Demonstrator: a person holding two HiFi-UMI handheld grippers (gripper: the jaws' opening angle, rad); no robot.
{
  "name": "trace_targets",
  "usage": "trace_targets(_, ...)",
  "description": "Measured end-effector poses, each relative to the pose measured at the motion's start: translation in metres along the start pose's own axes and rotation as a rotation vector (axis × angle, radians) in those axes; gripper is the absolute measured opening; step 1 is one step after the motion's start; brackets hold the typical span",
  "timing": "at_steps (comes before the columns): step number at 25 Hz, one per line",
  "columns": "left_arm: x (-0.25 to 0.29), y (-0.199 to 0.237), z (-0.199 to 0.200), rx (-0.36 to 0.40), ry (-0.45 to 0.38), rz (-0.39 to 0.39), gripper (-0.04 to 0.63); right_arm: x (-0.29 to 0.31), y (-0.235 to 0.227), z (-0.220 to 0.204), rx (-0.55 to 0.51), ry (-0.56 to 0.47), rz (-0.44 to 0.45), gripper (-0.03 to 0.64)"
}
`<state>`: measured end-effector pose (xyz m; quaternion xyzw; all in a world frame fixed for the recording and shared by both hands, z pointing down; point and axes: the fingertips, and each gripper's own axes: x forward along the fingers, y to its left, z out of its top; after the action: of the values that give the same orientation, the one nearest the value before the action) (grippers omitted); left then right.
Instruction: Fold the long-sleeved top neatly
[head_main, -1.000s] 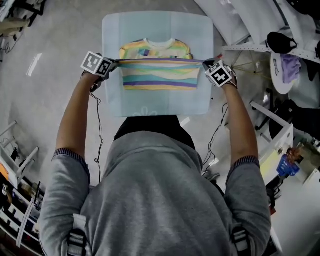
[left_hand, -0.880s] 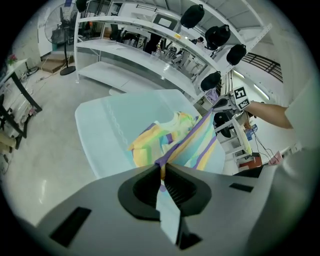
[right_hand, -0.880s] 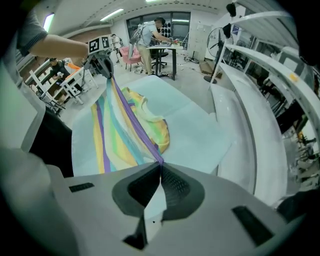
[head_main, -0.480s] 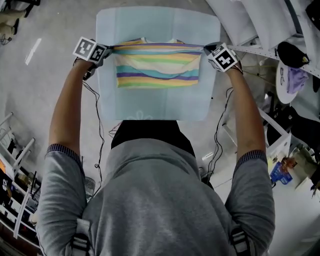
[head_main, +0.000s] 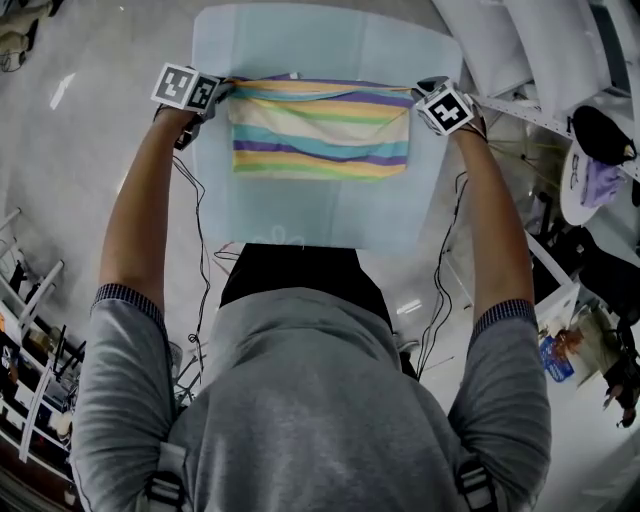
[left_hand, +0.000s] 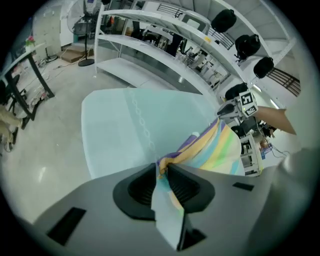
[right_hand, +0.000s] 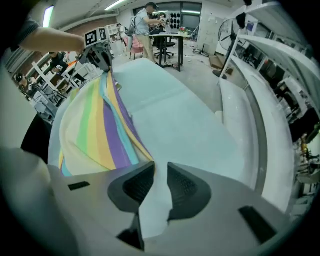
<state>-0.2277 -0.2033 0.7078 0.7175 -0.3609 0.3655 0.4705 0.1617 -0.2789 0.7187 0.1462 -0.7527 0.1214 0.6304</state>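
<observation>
Pulling the left gripper (left_hand: 162, 172) away now could drag the top (head_main: 320, 130) and spoil the fold: a corner of cloth lies between its jaws, which have just been opening and seem not to press it. On the right gripper (right_hand: 160, 175) the jaws, also just opening, stand apart with nothing between. Only the head view shows the whole top, a striped rectangle on the far half of the table (head_main: 320, 215); the gripper views alone show the jaws.
</observation>
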Motion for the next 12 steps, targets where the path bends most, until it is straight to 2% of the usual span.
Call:
trace_targets(3,-0.006,0.009,0.003,-0.066,-0.053,0.000,0.155,0.001,-0.010,0.001,0.030,-0.025,-0.027,0.144)
trace_targets(5,-0.011,0.012,0.005,-0.059,-0.081,0.018,0.183,0.000,-0.015,0.006,0.031,-0.079,-0.032,0.155)
trace_targets(9,-0.016,0.001,0.013,0.042,-0.112,0.020,0.198,-0.009,-0.019,0.013,0.031,-0.124,-0.022,0.164)
trace_targets(12,-0.018,-0.016,0.018,0.153,-0.107,-0.001,0.236,-0.013,-0.011,0.021,0.004,-0.133,0.000,0.169)
